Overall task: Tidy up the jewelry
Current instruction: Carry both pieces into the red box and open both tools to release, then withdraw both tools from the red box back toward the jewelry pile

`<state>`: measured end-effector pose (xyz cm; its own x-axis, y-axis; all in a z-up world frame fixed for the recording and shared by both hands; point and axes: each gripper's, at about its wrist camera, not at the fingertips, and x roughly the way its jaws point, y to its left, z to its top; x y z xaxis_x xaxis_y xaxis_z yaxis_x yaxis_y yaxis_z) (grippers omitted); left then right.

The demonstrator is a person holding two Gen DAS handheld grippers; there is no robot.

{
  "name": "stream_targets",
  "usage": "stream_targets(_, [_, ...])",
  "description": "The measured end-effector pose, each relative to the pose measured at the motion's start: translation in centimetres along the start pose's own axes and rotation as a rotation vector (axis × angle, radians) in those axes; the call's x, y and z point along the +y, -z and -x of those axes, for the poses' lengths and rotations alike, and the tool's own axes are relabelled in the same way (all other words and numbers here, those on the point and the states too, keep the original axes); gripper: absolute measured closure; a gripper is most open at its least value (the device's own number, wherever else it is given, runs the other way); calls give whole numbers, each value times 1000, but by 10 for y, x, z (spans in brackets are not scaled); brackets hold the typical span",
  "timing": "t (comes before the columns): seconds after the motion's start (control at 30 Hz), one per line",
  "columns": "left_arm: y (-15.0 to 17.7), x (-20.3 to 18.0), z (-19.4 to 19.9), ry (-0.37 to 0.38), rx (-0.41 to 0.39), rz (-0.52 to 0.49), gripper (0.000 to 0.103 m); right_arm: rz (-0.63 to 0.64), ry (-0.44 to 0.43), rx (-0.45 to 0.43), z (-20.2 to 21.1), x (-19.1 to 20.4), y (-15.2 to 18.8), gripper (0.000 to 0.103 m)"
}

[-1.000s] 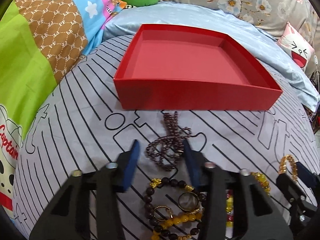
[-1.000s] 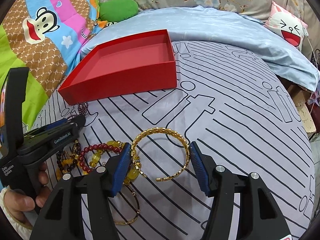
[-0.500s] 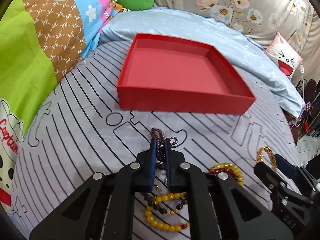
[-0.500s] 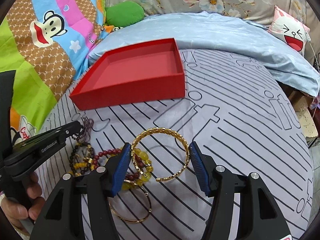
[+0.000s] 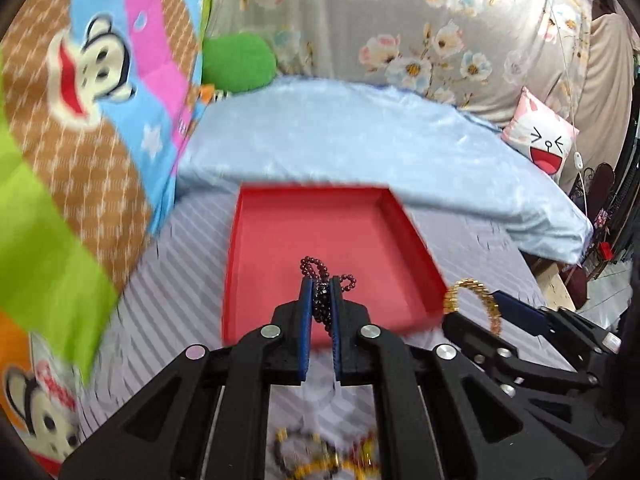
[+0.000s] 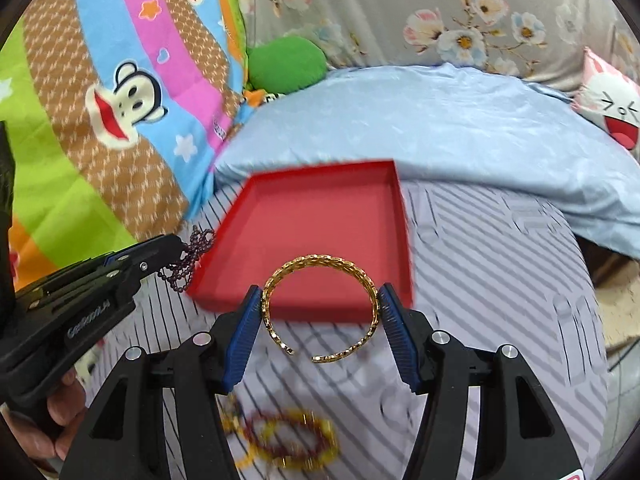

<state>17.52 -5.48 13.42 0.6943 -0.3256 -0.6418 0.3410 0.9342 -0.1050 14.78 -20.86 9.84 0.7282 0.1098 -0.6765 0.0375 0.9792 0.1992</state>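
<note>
so both pieces just came up off the striped grey bedsheet: left gripper is pinched narrow on the dark purple bead strand, right gripper squeezes the open gold chain-link bangle across its width. Half a second back they were still down by the leftover bead pile. Shallow red cardboard tray sits empty just ahead, low walls, lots of room inside

A home bedroom: bed with striped sheet and cartoon quilt.
</note>
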Motion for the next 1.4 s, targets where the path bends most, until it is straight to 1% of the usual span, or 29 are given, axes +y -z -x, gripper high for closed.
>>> stream_targets(0.07, [-16, 0, -9, -5, -16, -11, 95, -1, -12, 8, -15, -2, -21, 46])
stream_targets(0.17, [-40, 4, -32, -10, -22, -23, 95, 13, -5, 34, -47, -4, -51, 46])
stream_targets(0.3, [-63, 12, -73, -4, 0, -28, 95, 29, 14, 71, -87, -6, -74, 46])
stream_targets(0.5, [-75, 27, -135, -21, 71, -5, 95, 23, 38, 145, -144, -14, -91, 46])
stream_targets(0.67, [-74, 31, -165, -38, 105, -15, 95, 32, 69, 187, -174, -20, -94, 46])
stream_targets(0.87, [-72, 36, -190, -52, 143, -1, 95, 47, 93, 222, -196, -22, -96, 46])
stream_targets(0.97, [-72, 37, -196, -57, 154, -3, 94, 39, 90, 238, -203, -25, -95, 45])
stream_targets(1.1, [-71, 40, -200, -70, 161, 7, 93, 36, 98, 235, -207, -25, -94, 45])
stream_targets(1.17, [-71, 40, -201, -81, 163, 6, 90, 41, 100, 228, -205, -24, -94, 45])
stream_targets(1.23, [-70, 40, -200, -87, 163, 5, 83, 57, 106, 214, -201, -21, -94, 40])
stream_targets(1.27, [-70, 40, -199, -88, 161, 5, 81, 63, 111, 209, -200, -20, -95, 40])
stream_targets(1.37, [-72, 42, -191, -95, 149, 13, 80, 75, 113, 186, -189, -17, -96, 40])
stream_targets(1.4, [-73, 43, -188, -94, 146, 19, 77, 77, 114, 175, -183, -17, -97, 40])
